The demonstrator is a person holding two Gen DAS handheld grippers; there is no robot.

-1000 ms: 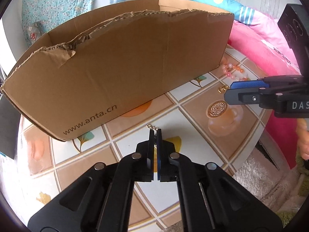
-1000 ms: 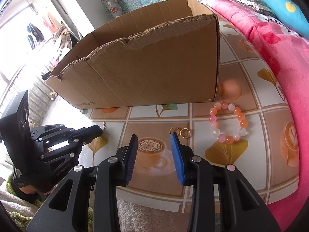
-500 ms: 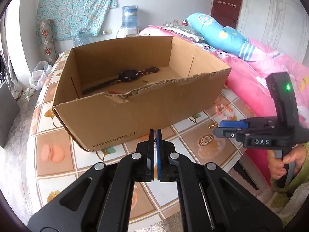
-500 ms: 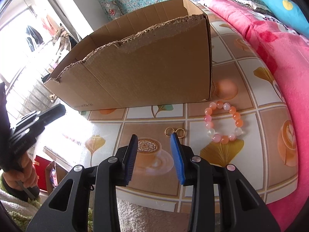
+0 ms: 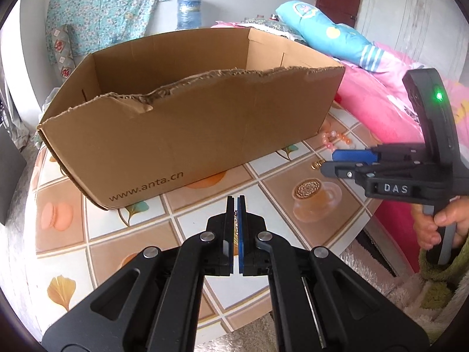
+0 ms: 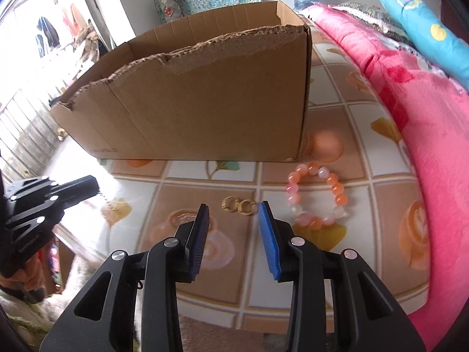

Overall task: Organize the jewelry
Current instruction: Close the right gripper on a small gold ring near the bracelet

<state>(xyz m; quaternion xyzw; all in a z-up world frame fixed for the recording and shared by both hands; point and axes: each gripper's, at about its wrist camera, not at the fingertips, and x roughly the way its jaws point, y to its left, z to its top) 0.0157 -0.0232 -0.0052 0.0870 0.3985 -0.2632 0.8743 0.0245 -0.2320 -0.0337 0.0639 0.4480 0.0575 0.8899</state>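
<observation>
We are holding the left gripper (image 5: 235, 205) above the tiled-pattern surface (image 5: 205, 223), just in front of the torn brown cardboard box (image 5: 190, 135) printed with "www.anta.cn". Its fingers are pressing together on a thin gold chain (image 5: 235, 215), which is showing as a few small links in the narrow slit between the pads; from the right wrist view, a short length of that chain is hanging below the left gripper's tip. We are keeping the right gripper (image 6: 234, 214) low over the surface with its blue-padded fingers (image 6: 268, 234) spread apart and gripping nothing. Just ahead of its tips, the two small gold hoop earrings (image 6: 239, 205) are lying side by side on the surface, touching each other. The round bracelet of orange, pink and white beads (image 6: 315, 193) is lying to the right of the earrings, near the box's corner. A pink fleece blanket (image 6: 433, 146) is bordering the surface on the right.
</observation>
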